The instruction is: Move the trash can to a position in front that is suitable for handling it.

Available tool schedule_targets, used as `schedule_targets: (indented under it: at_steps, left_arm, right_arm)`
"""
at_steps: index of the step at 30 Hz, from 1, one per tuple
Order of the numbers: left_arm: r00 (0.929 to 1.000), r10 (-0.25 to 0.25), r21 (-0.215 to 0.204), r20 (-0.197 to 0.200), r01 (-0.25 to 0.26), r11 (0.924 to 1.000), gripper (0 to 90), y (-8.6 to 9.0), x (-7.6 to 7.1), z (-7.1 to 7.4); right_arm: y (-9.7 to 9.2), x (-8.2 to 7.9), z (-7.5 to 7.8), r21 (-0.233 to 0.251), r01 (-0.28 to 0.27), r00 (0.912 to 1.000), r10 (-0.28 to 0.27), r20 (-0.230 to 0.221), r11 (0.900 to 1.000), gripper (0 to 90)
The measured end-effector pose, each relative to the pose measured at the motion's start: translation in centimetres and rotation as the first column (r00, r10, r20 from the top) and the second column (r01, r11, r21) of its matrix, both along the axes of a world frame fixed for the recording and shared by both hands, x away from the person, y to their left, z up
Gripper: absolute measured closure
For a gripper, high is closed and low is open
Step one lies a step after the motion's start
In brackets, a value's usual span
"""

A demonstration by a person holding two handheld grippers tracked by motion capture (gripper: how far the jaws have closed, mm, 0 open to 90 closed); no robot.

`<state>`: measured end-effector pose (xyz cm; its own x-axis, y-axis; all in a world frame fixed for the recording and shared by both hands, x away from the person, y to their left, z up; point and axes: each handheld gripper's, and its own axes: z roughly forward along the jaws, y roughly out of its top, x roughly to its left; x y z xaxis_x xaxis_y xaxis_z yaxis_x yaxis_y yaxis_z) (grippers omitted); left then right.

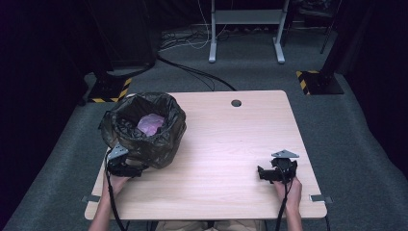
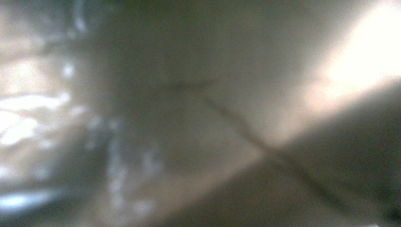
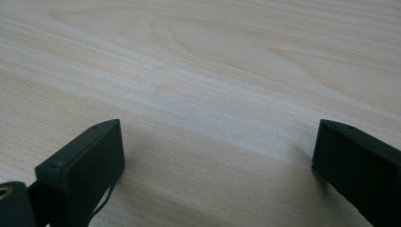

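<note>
A bin lined with a black plastic bag [image 1: 144, 130] stands on the left part of the wooden table [image 1: 226, 139]. Something pink and crumpled [image 1: 151, 123] lies inside it. My left gripper [image 1: 132, 169] is pressed against the bag's lower front side. In the left gripper view there is a blurred close-up of shiny film [image 2: 189, 118], and the jaws are hidden. My right gripper [image 1: 262, 173] rests low over the table near its front right. In the right gripper view it [image 3: 215, 142] stands open, with bare wood between the jaws.
A round cable hole [image 1: 235, 103] sits near the table's far edge. Beyond the table are grey carpet, cables, a white desk frame [image 1: 245, 29] and stand bases with yellow-black tape [image 1: 320, 82].
</note>
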<state>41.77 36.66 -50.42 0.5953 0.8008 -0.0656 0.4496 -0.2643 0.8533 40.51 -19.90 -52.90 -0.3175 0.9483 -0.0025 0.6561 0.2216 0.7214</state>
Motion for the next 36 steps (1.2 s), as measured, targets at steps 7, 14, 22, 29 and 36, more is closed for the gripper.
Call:
schedule_targets:
  at_steps: [7, 14, 22, 29, 36]
  left_arm:
    - [0.9990, -0.044, 0.020, 0.006, 0.044, 0.9988, 0.1, -0.9, 0.7, 0.2]
    - [0.9969, -0.075, 0.043, 0.024, 0.074, 0.9963, 0.0, -2.8, 1.5, 0.4]
    - [0.9880, -0.152, 0.051, 0.027, 0.151, 0.9872, 0.0, -6.8, 2.5, 0.7]
    - [0.9868, -0.161, 0.082, -0.012, 0.162, 0.9834, 0.0, -8.7, 2.3, 0.5]
    - [0.9956, -0.049, 0.162, -0.080, 0.062, 0.9848, 0.0, -7.3, 1.0, -0.9]
  right_arm:
    - [0.0, 0.0, 0.0, 0.000, 0.000, 1.0000, 0.000, 0.000, 1.0000, 2.3]
    - [0.0, 0.0, 0.0, 0.001, 0.000, 1.0000, 0.000, 0.001, 1.0000, 2.4]
    - [0.0, 0.0, 0.0, 0.002, 0.002, 1.0000, -0.002, 0.001, 1.0000, 2.5]
    - [-0.1, 0.0, 0.1, -0.001, -0.007, 0.9999, 0.007, -0.008, 1.0000, 3.2]
    - [1.1, 0.9, 2.6, 0.112, -0.054, 0.9984, 0.055, -0.008, 0.9922, 6.8]
